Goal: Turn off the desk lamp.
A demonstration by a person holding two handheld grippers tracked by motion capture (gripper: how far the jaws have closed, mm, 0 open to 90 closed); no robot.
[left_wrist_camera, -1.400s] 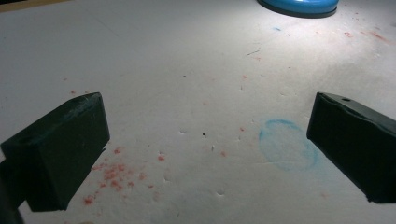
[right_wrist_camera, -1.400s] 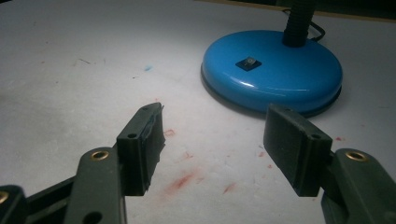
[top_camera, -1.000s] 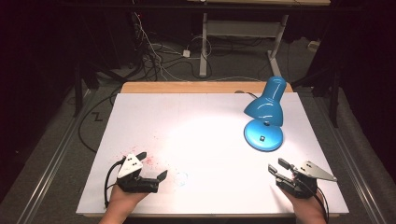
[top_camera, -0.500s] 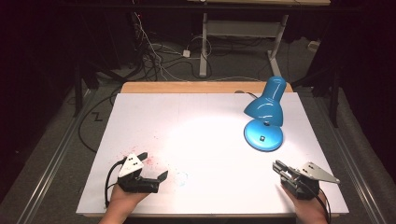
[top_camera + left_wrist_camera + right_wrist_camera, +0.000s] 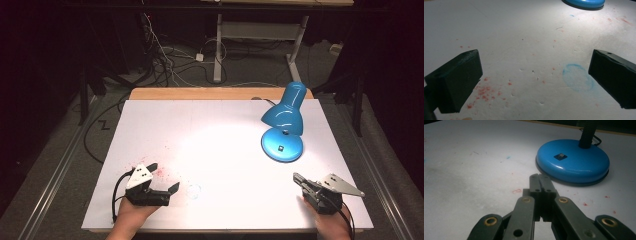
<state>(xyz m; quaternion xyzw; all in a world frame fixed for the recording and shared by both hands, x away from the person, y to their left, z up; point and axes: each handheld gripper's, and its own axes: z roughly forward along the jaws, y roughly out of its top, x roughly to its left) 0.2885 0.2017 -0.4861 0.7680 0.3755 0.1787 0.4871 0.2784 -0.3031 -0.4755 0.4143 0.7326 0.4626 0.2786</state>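
On the white, paint-flecked worktop (image 5: 210, 150), the left tongs (image 5: 161, 179) rest near the front left corner with their jaws spread wide and nothing between them, a faint blue ring mark (image 5: 577, 77) lying just ahead. The right tongs (image 5: 298, 178) sit near the front right corner, jaws pressed together and empty, pointing toward the glossy blue desk lamp (image 5: 283, 125), whose round base (image 5: 572, 161) stands close ahead.

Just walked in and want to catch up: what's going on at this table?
A person holds a claw in each hand near the front edge of the white table, gripping nothing. The left claw is open over red specks and a faint blue ring. The right claw is shut, pointing at the round base of a lit blue desk lamp.
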